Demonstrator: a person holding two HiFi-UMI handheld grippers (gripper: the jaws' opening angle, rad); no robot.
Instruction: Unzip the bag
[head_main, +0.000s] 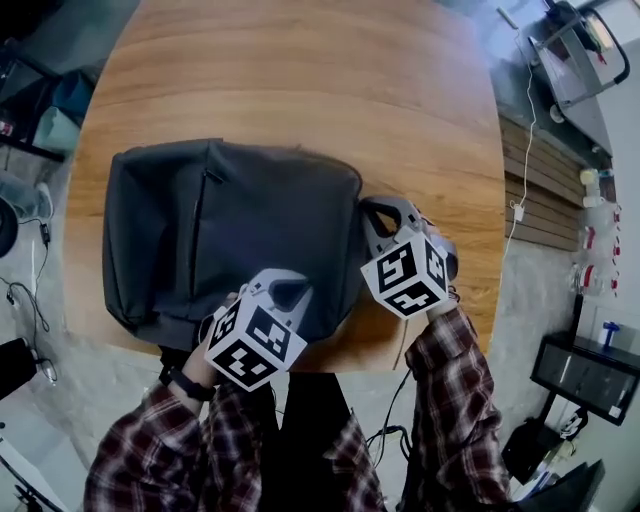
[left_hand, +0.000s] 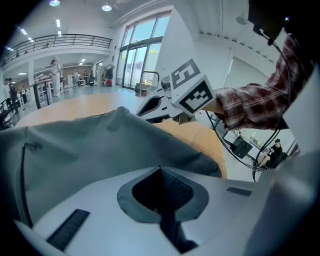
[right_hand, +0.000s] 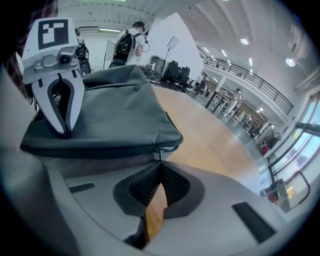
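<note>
A dark grey bag (head_main: 230, 220) lies flat on the round wooden table (head_main: 300, 80). My left gripper (head_main: 286, 292) rests on the bag's near edge, jaws together and pinching the grey fabric (left_hand: 90, 150) at its tips (left_hand: 160, 168). At the bag's right corner my right gripper (head_main: 378, 215) is shut; the small metal zipper pull (right_hand: 159, 150) runs straight into its tips (right_hand: 160, 162). The closed zipper line (right_hand: 100, 150) runs left along the bag's side (right_hand: 110, 115). Each gripper shows in the other's view: the right gripper (left_hand: 145, 111) and the left gripper (right_hand: 65, 131).
The table's near edge (head_main: 380, 350) lies just under both grippers, and bare wood (right_hand: 210, 140) stretches beyond the bag. Cables (head_main: 395, 400) hang below the table. A person with a backpack (right_hand: 131, 40) stands far behind the bag, with office equipment (head_main: 580, 50) to the right.
</note>
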